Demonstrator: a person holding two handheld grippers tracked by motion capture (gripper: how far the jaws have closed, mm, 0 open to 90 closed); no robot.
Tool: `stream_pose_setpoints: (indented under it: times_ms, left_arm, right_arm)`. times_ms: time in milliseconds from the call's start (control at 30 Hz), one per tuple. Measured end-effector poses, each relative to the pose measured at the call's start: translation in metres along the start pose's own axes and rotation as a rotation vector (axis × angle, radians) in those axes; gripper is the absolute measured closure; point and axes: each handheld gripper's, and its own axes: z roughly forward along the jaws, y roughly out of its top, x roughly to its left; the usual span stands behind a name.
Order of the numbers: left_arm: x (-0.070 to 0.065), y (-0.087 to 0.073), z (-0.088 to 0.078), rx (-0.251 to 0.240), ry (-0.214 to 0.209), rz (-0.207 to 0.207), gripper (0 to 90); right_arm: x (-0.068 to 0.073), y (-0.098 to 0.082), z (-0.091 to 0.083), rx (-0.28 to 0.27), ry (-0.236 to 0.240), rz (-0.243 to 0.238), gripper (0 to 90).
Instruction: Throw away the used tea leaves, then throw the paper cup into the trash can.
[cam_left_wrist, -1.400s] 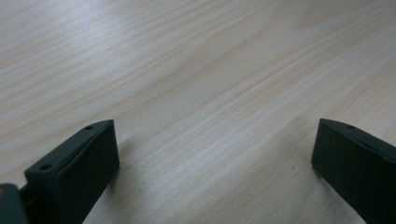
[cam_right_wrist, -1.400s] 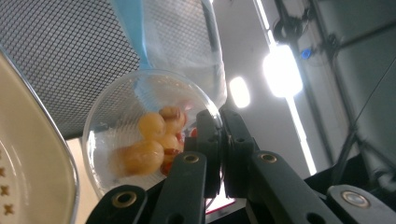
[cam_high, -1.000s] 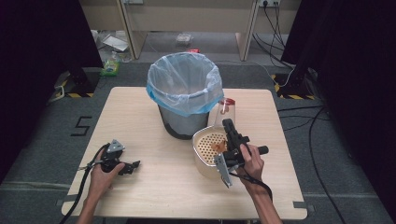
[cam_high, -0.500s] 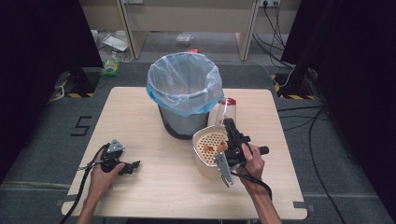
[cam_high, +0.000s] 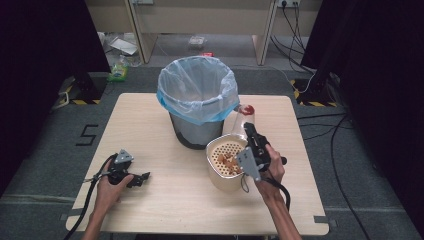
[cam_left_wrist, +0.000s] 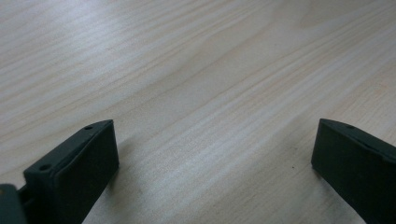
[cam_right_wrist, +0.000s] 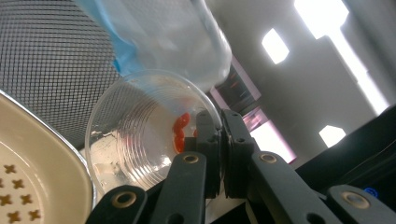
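The right gripper (cam_right_wrist: 219, 140) pinches the rim of a clear plastic cup (cam_right_wrist: 144, 135), tipped beside the bin (cam_high: 197, 102). The left gripper (cam_high: 131, 175) rests spread wide on the table (cam_high: 150, 125). No writing can be read.

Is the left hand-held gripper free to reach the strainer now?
Probably yes. The left hand-held gripper is open and holds nothing, and bare table lies between it and the strainer.

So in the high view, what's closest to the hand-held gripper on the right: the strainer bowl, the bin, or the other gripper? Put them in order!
From the right hand-held gripper:
1. Cream strainer bowl, right beside it, on its left.
2. Bin with the blue bag, behind the bowl, mid-table.
3. Left hand-held gripper, far across, near the front-left corner.
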Motion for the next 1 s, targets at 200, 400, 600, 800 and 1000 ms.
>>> stream_pose_setpoints:
  times_ms: [200, 400, 600, 800, 1000]
  left_arm:
    - [0.000, 0.000, 0.000, 0.001, -0.001, -0.001, 0.0]
    - [0.000, 0.000, 0.000, 0.000, -0.001, -0.001, 0.0]
    - [0.000, 0.000, 0.000, 0.000, -0.001, -0.002, 0.0]
    - [0.000, 0.000, 0.000, 0.000, -0.001, -0.001, 0.0]
    - [0.000, 0.000, 0.000, 0.000, 0.000, -0.001, 0.0]
  right_arm:
    - [-0.021, -0.014, 0.009, 0.070, 0.099, 0.251, 87.5]
    - [-0.031, -0.026, 0.017, 0.108, 0.147, 0.405, 87.5]
    - [-0.041, -0.045, 0.030, 0.152, 0.235, 0.648, 87.4]
    - [-0.053, -0.051, 0.040, 0.193, 0.273, 0.719, 87.4]
    - [-0.068, -0.048, 0.041, 0.189, 0.256, 0.735, 87.3]
